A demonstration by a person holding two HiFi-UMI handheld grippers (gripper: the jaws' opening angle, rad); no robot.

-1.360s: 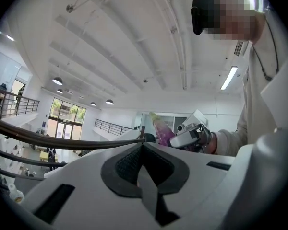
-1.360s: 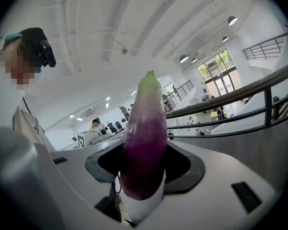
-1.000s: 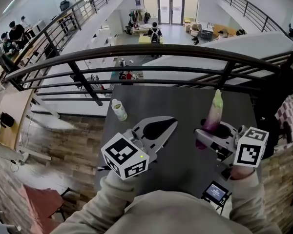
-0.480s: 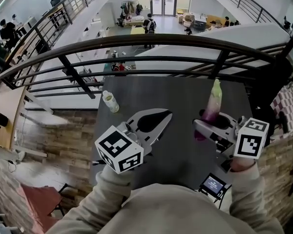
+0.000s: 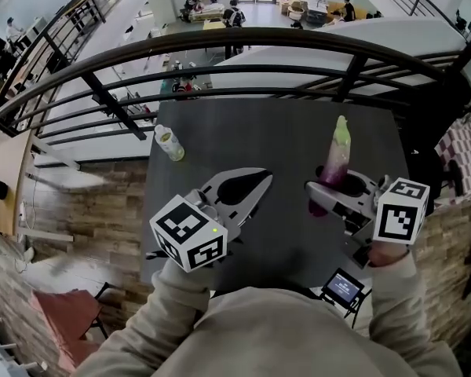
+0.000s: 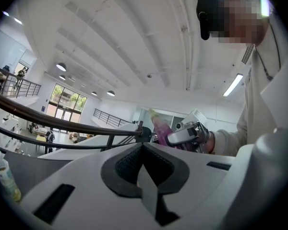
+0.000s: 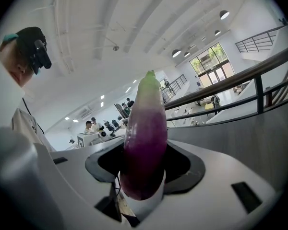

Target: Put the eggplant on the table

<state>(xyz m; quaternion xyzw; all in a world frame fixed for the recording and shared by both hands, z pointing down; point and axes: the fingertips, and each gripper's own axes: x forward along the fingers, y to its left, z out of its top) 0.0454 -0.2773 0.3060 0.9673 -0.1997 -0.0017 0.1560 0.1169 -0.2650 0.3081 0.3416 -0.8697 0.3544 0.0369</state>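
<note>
Right gripper point(image 5: 327, 197): clamped on the eggplant point(image 5: 336, 159), jaws wide around its fat purple lower body. It stands upright, pale green tip up. The rounded bottom end hangs below the pads.

Left gripper point(image 5: 259, 181): jaws together, nothing in them, hovering over the middle of the table point(image 5: 282, 132).

The eggplant sits over the right part of the dark tabletop. I cannot tell whether its bottom end touches the surface yet.

Risks as I judge them:
- If I let go while it is upright, it topples. The skin looks smooth and the body round, so it would likely roll.
- The table's right edge is near, and a roll that way puts it on the floor.
- The far edge meets the railing point(image 5: 243, 49), with an open drop behind it, so a roll forward is worse.
- The grip is on a curved, glossy surface, so any tilt could let it slide down through the pads before I mean it to.
- My left gripper is closed, so it can block but not catch.

The bottle point(image 5: 169, 143) at the far left is well apart and no concern. Better to lay it flat before I open.
</note>
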